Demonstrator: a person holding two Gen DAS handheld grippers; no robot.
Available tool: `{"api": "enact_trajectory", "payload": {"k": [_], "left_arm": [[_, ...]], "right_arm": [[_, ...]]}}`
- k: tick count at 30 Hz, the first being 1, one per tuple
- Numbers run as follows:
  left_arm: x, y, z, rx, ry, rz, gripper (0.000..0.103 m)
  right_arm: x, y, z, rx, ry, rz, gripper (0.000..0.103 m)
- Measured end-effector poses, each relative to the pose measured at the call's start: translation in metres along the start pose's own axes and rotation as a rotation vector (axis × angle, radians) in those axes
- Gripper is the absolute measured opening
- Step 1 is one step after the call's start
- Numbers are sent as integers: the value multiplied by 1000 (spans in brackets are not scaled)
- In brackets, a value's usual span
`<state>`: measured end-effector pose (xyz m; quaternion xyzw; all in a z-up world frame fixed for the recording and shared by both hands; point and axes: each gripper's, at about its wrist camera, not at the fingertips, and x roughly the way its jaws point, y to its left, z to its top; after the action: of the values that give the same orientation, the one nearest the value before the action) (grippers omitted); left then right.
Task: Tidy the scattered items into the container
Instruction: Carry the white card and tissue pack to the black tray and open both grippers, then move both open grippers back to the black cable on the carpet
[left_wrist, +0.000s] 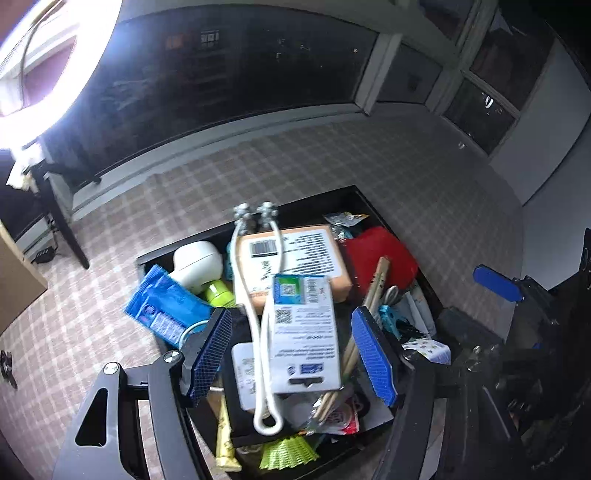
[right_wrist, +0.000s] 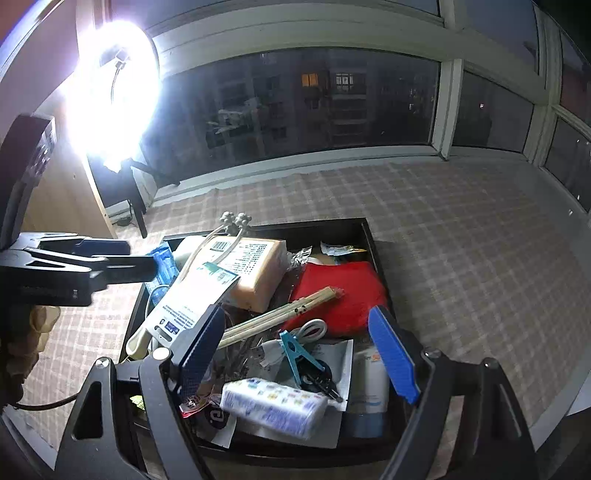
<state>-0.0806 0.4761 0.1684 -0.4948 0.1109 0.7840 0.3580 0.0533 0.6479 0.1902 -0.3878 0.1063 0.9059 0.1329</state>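
Note:
A black tray (left_wrist: 325, 199) (right_wrist: 371, 240) on the checked cloth is piled with items. On top lie a white looped hose (left_wrist: 258, 332) with metal ends, a grey card package (left_wrist: 306, 332) (right_wrist: 192, 302), a peach box (left_wrist: 295, 258) (right_wrist: 255, 269), a red pouch (left_wrist: 380, 254) (right_wrist: 343, 295), chopsticks (right_wrist: 280, 314), a blue wipes pack (left_wrist: 166, 306) and a tissue pack (right_wrist: 273, 406). My left gripper (left_wrist: 295, 354) is open and empty above the pile. My right gripper (right_wrist: 299, 358) is open and empty above the tray's near side.
A bright ring light (right_wrist: 110, 96) on a stand glares at the left. A dark window (right_wrist: 314, 103) runs along the back. The checked cloth (right_wrist: 461, 240) stretches right of the tray. The left gripper shows in the right wrist view (right_wrist: 103, 254).

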Motion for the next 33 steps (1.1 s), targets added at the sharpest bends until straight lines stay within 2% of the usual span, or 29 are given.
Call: {"api": "enact_trajectory", "payload": {"k": [9, 15, 19, 23, 26, 33], "left_arm": [[-13, 54, -31, -91, 3, 63, 65], [-23, 86, -56, -153, -2, 83, 65], [-34, 107, -74, -178, -14, 118, 65], [-52, 139, -97, -232, -37, 182, 65], [-67, 170, -119, -290, -44, 223, 65], [-105, 255, -171, -407, -73, 331, 65]], "right_arm": [[3, 10, -7, -32, 14, -4, 79], [-8, 6, -15, -3, 14, 1, 79], [-16, 19, -20, -20, 5, 3, 79], [-13, 47, -18, -37, 4, 56, 79], [-5, 83, -12, -72, 15, 104, 79], [26, 200, 5, -155, 31, 257, 79]]}}
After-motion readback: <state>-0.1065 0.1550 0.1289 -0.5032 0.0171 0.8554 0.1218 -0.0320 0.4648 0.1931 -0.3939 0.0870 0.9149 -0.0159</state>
